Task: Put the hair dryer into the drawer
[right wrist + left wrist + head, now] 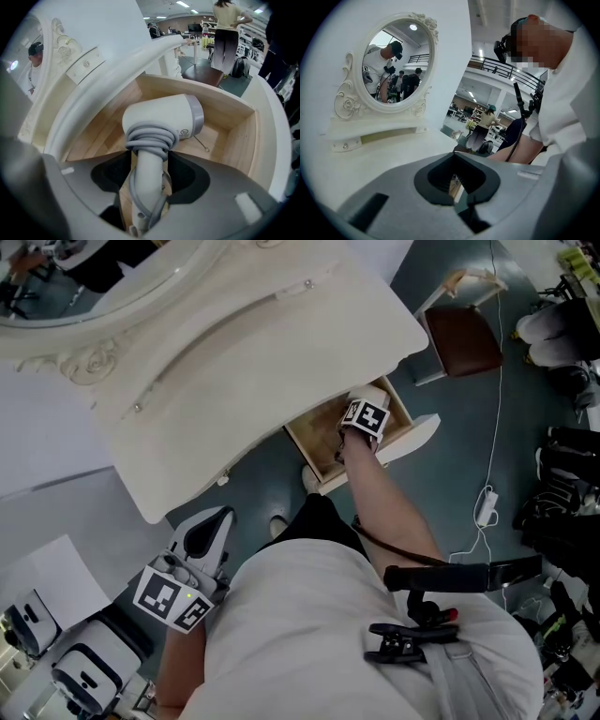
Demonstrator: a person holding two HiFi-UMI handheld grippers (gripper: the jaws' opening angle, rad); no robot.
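Observation:
The white hair dryer (159, 119), its grey cord wound round the neck, lies inside the open wooden drawer (234, 140) with its barrel pointing right. My right gripper (147, 183) points steeply down into the drawer (314, 442). Its jaws stand either side of the dryer's handle, and a thin gap shows at the left pad, so it is open. In the head view the right gripper (364, 418) shows over the drawer at the end of a bare forearm. My left gripper (208, 531) hangs low at the left beside the table. The left gripper (457, 187) is shut and holds nothing.
The white vanity table (234, 343) with its oval mirror (396, 61) overhangs the drawer. A brown-seated stool (464, 338) stands past the drawer. A white cable with an adapter (486, 507) lies on the floor, and dark bags (562, 512) crowd the right.

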